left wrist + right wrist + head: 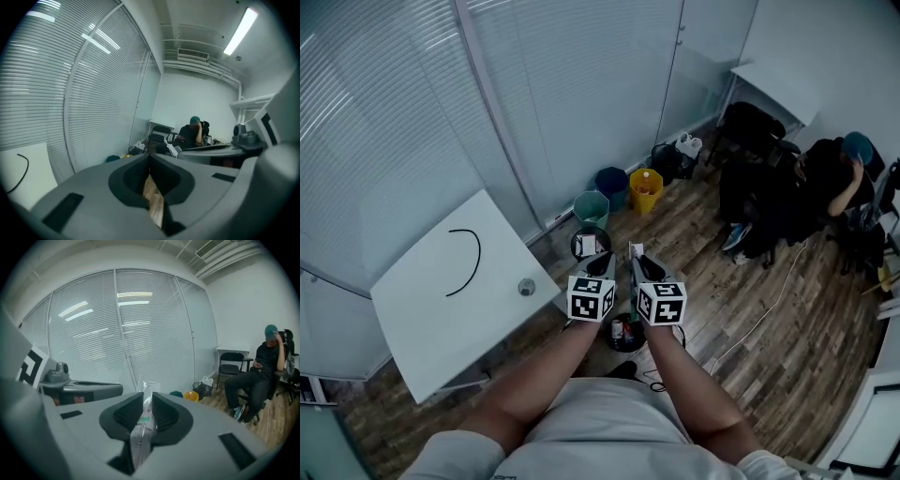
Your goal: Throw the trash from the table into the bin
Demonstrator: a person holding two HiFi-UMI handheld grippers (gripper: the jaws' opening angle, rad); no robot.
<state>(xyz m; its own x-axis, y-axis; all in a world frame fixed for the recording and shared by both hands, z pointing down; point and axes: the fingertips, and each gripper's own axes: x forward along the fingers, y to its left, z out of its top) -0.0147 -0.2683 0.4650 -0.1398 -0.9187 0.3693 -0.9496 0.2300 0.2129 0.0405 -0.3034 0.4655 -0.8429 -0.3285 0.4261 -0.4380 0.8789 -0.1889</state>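
My right gripper (pixel 639 265) (pixel 146 397) is shut on a white printed wrapper (pixel 139 437), whose top sticks up past the jaw tips (pixel 636 249). My left gripper (pixel 600 265) (pixel 149 158) is beside it, jaws shut tip to tip; the brown strip behind the tips looks like wooden floor, not a held thing. Both grippers hang over the floor to the right of the white table (pixel 412 319). A black bin (pixel 626 334) with red scraps stands below them. A black mesh bin (pixel 590 244) holding white paper stands just beyond the tips.
A black cable (pixel 469 261) and a small round silver thing (pixel 526 287) lie on the table. Teal (pixel 592 208), blue (pixel 611 185) and yellow (pixel 645 189) bins line the blinds. A seated person (pixel 836 173) and dark chairs fill the far right. A white cord (pixel 759 314) crosses the floor.
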